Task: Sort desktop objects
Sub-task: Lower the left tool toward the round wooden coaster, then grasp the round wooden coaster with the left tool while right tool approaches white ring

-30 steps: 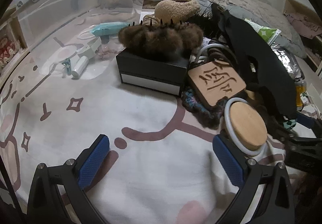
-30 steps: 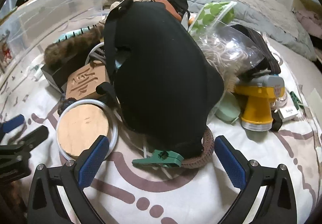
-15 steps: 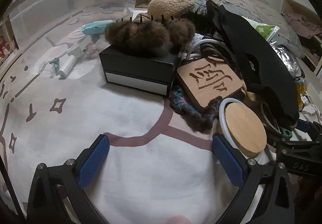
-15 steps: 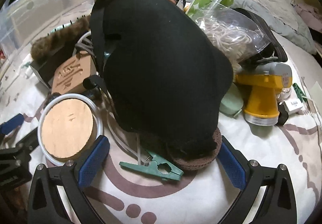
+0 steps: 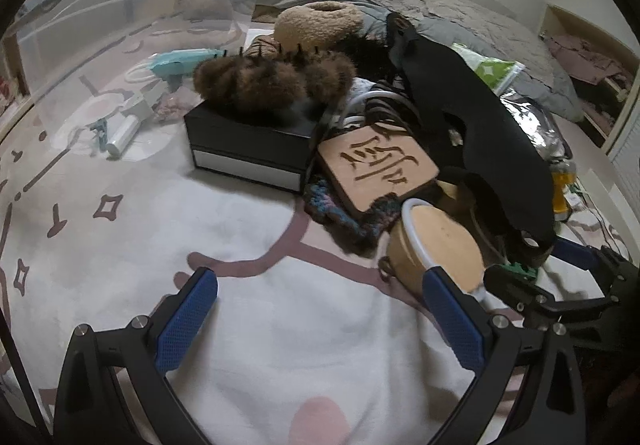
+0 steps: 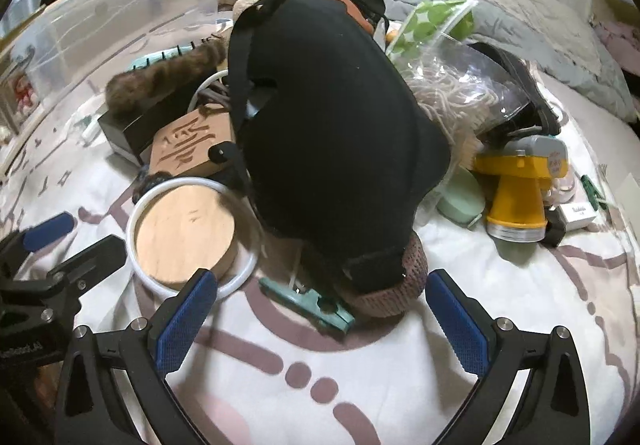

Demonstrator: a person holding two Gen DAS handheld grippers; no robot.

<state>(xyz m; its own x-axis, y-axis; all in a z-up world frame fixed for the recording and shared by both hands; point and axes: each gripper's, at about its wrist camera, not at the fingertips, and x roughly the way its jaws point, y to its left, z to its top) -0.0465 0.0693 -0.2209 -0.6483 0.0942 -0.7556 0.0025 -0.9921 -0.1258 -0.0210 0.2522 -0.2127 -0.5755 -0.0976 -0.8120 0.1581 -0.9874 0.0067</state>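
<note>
The heap of things to sort lies on a white blanket (image 5: 280, 345) with mauve line patterns. At its near edge sits a round wooden lid (image 6: 185, 235) ringed by a white band, flat on the blanket in the right wrist view and seen edge-on and tilted in the left wrist view (image 5: 444, 245). Just behind it a square wooden coaster (image 5: 378, 167) with a carved character leans on a dark knitted piece (image 5: 340, 215). To the left of the coaster stands a black box (image 5: 248, 149) with a pale front strip, and a brown furry hair claw clip (image 5: 276, 83) rests on top of it. A large black fabric pouch (image 6: 332, 125) with straps is draped over the middle of the heap. A teal clothes peg (image 6: 308, 305) lies at its foot, touching a brown knitted ring (image 6: 396, 295). To the right stand a yellow and grey handheld device (image 6: 520, 193) and a pale green case (image 6: 460, 201); a clear bag of cord (image 6: 452, 93) lies behind them. A clear plastic storage bin (image 5: 120, 57) stands to the left of the heap.

The left claw (image 5: 320, 319) is spread wide and empty, low over bare blanket, its right pad just beside the wooden lid. The right claw (image 6: 322, 319) is also wide and empty, the peg and the knitted ring lying between its fingers but untouched.
</note>
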